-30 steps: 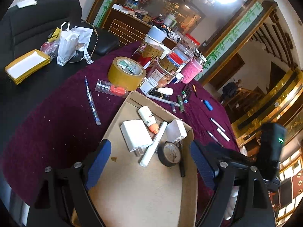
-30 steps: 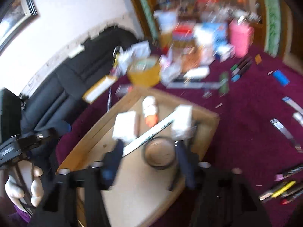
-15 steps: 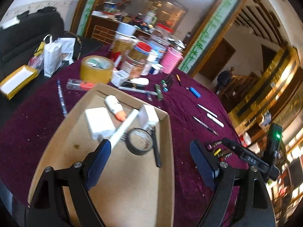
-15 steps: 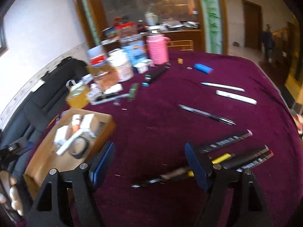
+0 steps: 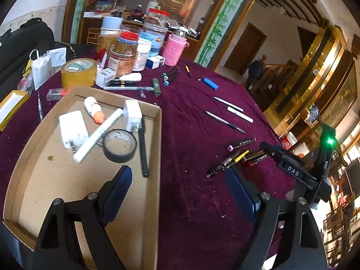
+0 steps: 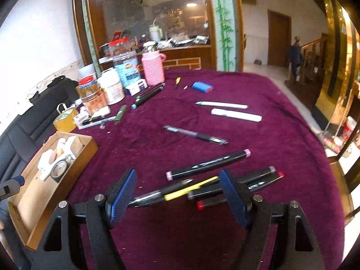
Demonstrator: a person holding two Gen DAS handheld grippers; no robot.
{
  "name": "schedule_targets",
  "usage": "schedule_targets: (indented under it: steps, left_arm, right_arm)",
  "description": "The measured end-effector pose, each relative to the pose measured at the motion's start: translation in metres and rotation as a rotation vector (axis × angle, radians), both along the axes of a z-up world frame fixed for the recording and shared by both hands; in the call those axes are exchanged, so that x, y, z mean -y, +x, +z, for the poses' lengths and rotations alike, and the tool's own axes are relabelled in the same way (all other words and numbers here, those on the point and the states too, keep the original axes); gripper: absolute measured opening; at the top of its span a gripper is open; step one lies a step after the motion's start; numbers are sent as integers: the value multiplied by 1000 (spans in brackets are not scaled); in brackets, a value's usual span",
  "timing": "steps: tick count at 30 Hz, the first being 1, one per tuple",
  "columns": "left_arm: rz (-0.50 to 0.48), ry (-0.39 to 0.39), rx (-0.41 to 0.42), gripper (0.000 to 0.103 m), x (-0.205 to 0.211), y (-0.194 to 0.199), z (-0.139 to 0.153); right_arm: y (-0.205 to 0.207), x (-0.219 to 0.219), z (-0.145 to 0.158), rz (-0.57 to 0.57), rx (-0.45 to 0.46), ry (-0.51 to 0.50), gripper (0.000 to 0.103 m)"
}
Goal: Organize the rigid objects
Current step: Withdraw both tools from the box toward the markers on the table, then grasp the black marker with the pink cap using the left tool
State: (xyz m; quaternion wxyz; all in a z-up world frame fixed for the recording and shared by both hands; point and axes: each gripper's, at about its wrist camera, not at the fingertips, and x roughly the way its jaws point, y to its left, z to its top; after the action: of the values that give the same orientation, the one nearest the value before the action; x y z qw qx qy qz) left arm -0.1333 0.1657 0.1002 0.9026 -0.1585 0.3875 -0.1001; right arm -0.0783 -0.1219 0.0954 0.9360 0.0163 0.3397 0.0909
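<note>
Black angular tongs (image 6: pixel 177 193) with ribbed blue pads (image 6: pixel 122 191), silver screws, white "DAS" lettering, green indicator light.

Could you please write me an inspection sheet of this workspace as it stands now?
Surface: round table under maroon velvet cloth.
Job's things: shallow cardboard tray holds black tape roll, white charger, white marker; black markers and pens lie loose on cloth.
Clutter: pink knitted bottle, plastic jars, brown packing tape.
Grippers: left gripper open, empty; right gripper open over markers.
Cables: nothing seen.
Surroundings: black sofa, wooden doorway, distant person.
</note>
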Motion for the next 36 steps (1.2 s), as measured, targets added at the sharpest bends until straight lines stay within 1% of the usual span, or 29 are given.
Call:
schedule_targets:
  steps: [3,6,8,16,27,30,33,34,36]
  left_arm:
    - [-13,24,-11,85,13,0,-3]
    - [-35,22,-29,85,24,2,-6]
    - [-49,26,-39,85,30,4,-9]
    - [-81,55,-65,85,52,9,-16]
    - [-109,81,-100,85,71,19,-25]
    - [-117,90,-111,85,76,24,-28]
    - [-123,101,-125,85,82,28,-32]
    - [-127,106,-129,85,85,30,-34]
    - [-134,116,-133,85,89,31,-36]
  right_arm:
    - [-8,4,4,-43,40,-44,80]
    - [-17,11,9,-98,82,-92,81]
    - [-20,16,11,-116,95,-105,83]
    - [-23,29,10,-143,110,-139,84]
    - [-12,40,0,-154,73,-139,84]
    - [-7,47,2,-151,64,-121,84]
    - [9,61,11,-165,64,-69,85]
    - [16,65,13,-174,63,-62,87]
    - [35,75,14,-195,53,-37,87]
